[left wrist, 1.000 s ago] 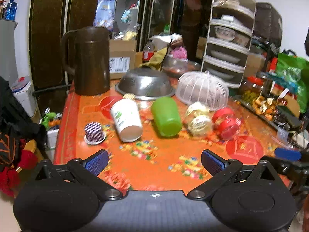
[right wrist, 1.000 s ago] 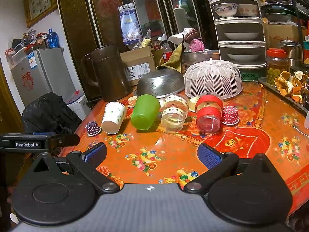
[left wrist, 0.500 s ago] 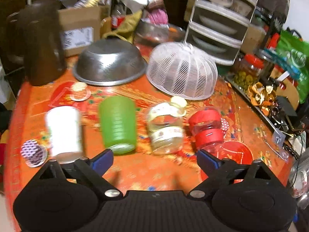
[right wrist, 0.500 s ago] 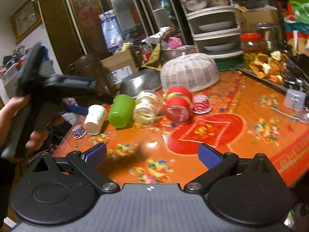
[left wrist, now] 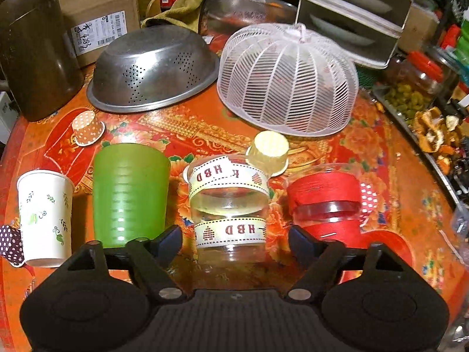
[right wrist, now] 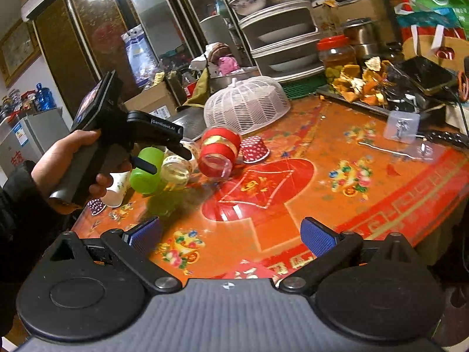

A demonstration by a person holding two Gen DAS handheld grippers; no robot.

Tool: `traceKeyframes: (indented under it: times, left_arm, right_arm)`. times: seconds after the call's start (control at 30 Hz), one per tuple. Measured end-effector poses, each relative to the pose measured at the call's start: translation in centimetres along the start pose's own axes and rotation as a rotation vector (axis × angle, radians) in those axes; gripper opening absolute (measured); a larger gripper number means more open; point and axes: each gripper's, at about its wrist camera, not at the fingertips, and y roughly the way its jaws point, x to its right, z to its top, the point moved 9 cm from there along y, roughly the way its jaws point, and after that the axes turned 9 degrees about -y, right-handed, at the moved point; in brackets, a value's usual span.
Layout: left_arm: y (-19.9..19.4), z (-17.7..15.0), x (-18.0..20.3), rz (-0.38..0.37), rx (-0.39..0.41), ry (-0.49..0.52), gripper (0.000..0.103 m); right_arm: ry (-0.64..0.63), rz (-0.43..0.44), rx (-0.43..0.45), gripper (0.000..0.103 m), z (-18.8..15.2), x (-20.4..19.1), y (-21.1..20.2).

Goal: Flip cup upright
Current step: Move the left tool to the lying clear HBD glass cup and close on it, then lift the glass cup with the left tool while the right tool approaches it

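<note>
Orange floral-patterned table (left wrist: pixel 222 129), crowded along its back edge. Four cups lie on their sides in a row near the left front edge, mouths toward the front: a white paper cup with leaf print (left wrist: pixel 44 217) nearest the left edge, a green ribbed plastic cup (left wrist: pixel 129 193) just beside it, a clear plastic cup banded with white "HBD" ribbon (left wrist: pixel 228 205) next, then a clear cup wrapped in red ribbon (left wrist: pixel 325 202). The left gripper (left wrist: pixel 234 236) hangs low over the table, fingers spread wide on either side of the mouth end of the clear "HBD" cup, not touching it; the green cup sits just outside one finger, the red-wrapped cup just outside the other. In the right wrist view a bare hand (right wrist: pixel 67 164) holds that black tool by its handle over the row. The right gripper (right wrist: pixel 231 234) is held well back near the front edge, blue pads wide apart, nothing between them, over bare tablecloth. Small paper baking cups are scattered about: a yellow one (left wrist: pixel 268 151) touching the "HBD" cup's far end, an orange dotted one (left wrist: pixel 88 127) behind the green cup, a purple dotted one (left wrist: pixel 10 248) against the paper cup at the left edge, a red dotted one (right wrist: pixel 254 148) beside the red-wrapped cup. Behind the row, an upturned steel colander (left wrist: pixel 152 67) and a white mesh food cover (left wrist: pixel 288 79) side by side; a dark brown jug (left wrist: pixel 35 50) stands at the back left corner.
</note>
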Motion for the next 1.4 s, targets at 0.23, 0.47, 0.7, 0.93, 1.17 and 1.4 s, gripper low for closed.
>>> traceKeyframes:
  times: [0.23, 0.47, 0.7, 0.93, 1.17, 1.4]
  left_arm:
    - [1.4, -0.2, 0.2, 0.035, -0.019, 0.013, 0.058]
    - [-4.0, -1.0, -0.4, -0.030, 0.051, 0.051, 0.057]
    - [-15.4, -4.6, -5.2, -0.068, 0.173, 0.097, 0.057]
    - [-21.9, -10.0, -9.6, -0.109, 0.264, 0.034, 0.057]
    - [-16.3, -16.3, -9.2, -0.202, 0.150, -0.053, 0.057]
    - [-12.7, -19.5, -7.9, -0.237, 0.075, -0.072, 0.057]
  right_arm:
    - [0.012, -0.002, -0.001, 0.102, -0.4, 0.9, 0.1]
    - [0.028, 0.017, 0.023, 0.102, 0.1, 0.7, -0.4]
    - [-0.011, 0.072, 0.011, 0.102, 0.2, -1.7, 0.3]
    - [-0.031, 0.118, -0.026, 0.102, -0.6, -4.5, 1.3]
    - [-0.015, 0.121, -0.101, 0.102, -1.7, -6.1, 2.4]
    - [0.076, 0.222, -0.235, 0.102, -1.6, -8.5, 3.8]
